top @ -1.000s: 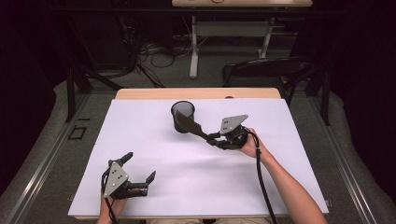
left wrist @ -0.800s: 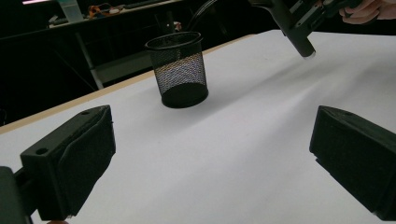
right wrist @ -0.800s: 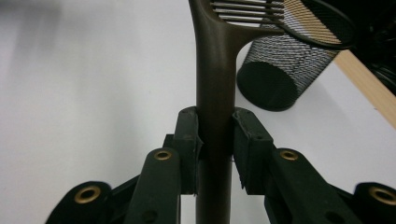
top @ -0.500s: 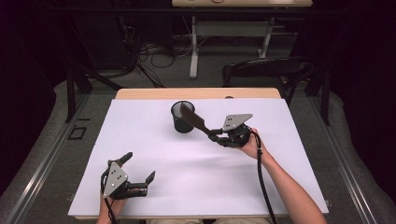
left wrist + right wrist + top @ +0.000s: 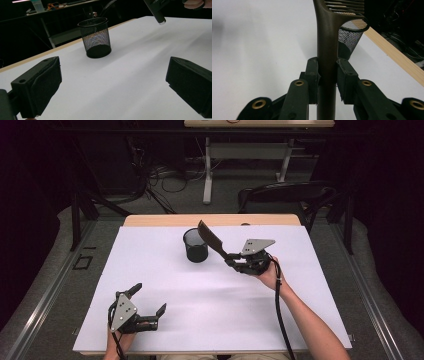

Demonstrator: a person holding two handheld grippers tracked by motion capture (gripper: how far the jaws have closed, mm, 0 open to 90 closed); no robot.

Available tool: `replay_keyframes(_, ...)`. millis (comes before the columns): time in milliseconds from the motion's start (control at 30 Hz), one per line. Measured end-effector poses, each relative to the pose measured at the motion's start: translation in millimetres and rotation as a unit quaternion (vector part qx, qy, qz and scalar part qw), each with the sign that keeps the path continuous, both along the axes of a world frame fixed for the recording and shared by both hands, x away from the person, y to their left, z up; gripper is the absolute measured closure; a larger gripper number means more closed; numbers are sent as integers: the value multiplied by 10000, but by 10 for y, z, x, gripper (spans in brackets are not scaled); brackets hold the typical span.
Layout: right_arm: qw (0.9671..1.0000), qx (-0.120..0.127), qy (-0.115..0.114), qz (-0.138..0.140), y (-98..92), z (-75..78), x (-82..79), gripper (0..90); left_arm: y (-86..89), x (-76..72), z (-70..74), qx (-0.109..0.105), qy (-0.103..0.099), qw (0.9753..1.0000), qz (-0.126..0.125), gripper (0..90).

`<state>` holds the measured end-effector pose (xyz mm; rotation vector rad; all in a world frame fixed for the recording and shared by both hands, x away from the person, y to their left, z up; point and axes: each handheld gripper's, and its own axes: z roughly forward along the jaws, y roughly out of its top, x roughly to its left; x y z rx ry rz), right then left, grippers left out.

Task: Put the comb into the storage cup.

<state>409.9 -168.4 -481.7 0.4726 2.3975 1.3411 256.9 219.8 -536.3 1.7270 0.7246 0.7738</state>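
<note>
Right gripper view has the right gripper's [image 5: 327,75] fingers clamped on a dark slotted plastic spatula's [image 5: 327,45] handle, head angled toward the black mesh cup [image 5: 348,37] for dropping in, while the left gripper's [image 5: 145,312] fingers rest apart.

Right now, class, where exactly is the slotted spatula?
In the high view the slotted spatula is in the air right of centre, clamped by its handle in the right gripper, its head just right of the mesh cup.
</note>
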Motion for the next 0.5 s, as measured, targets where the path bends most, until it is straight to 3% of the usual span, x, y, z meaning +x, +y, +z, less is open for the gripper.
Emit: replay_keyframes(500, 9997, 87, -25, -215, 8, -3, 6, 731, 3, -4, 5, 16, -33, 10000, 13, 3)
